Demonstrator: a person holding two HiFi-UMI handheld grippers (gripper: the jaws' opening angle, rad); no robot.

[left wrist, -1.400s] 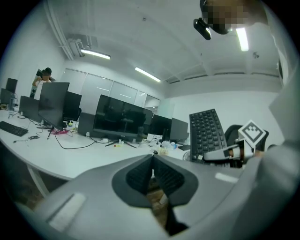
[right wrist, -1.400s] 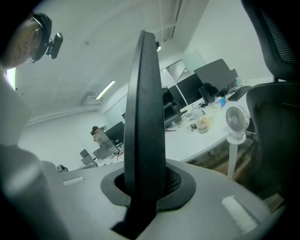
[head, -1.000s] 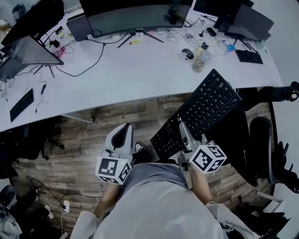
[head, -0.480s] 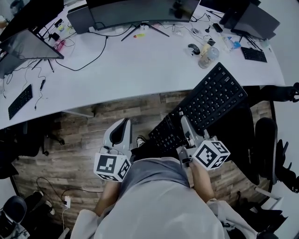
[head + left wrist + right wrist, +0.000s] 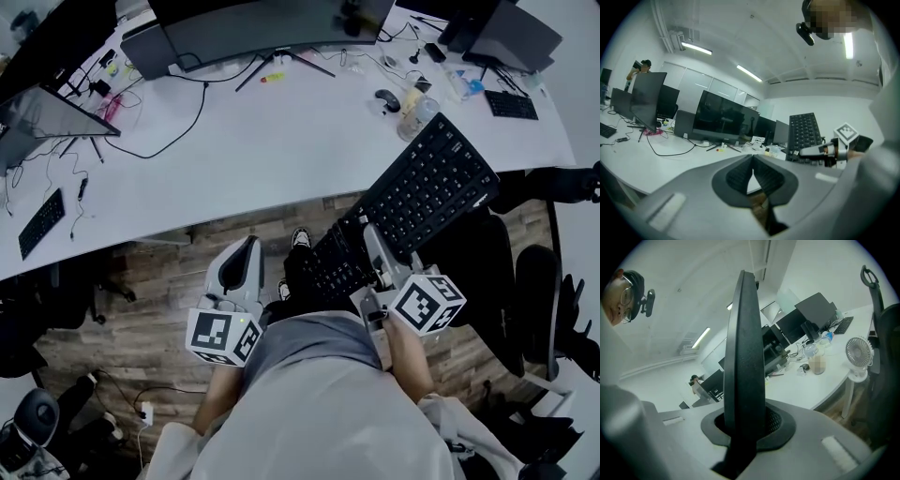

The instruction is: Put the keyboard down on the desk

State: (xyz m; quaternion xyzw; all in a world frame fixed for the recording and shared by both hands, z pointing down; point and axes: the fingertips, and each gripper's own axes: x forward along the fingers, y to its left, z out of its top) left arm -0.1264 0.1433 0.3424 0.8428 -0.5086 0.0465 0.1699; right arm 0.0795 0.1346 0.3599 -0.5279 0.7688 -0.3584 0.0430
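The step in hand looks like the carry to the bench [image 5: 281, 150]: the keyboard [image 5: 422, 202] is in the air, not yet set down. The right gripper [image 5: 372, 246] has its fingers clenched on the keyboard's near end. The black slab stretches away diagonally, its far end over the bench's near edge and the rest above the wooden floor [image 5: 178, 272]. In the right gripper view it stands edge-on between the fingers, so it is probably gripped across its thickness. The left gripper [image 5: 246, 255] hangs beside it, apart from the keyboard, with its fingers [image 5: 739, 176] closed on each other and nothing between them. The next move calls for bringing the keyboard fully over a bare stretch of the white top, turning it flat with the keys up, lowering it until it rests, and only then letting go. The open area in front of the wide monitor [image 5: 272, 28] looks suitable, clear of the black cable [image 5: 192, 117] and the bottle [image 5: 415, 117]. No brand, label or writing can be read; the key legends are too small, and the cubes on the grippers carry only black-and-white square patterns.
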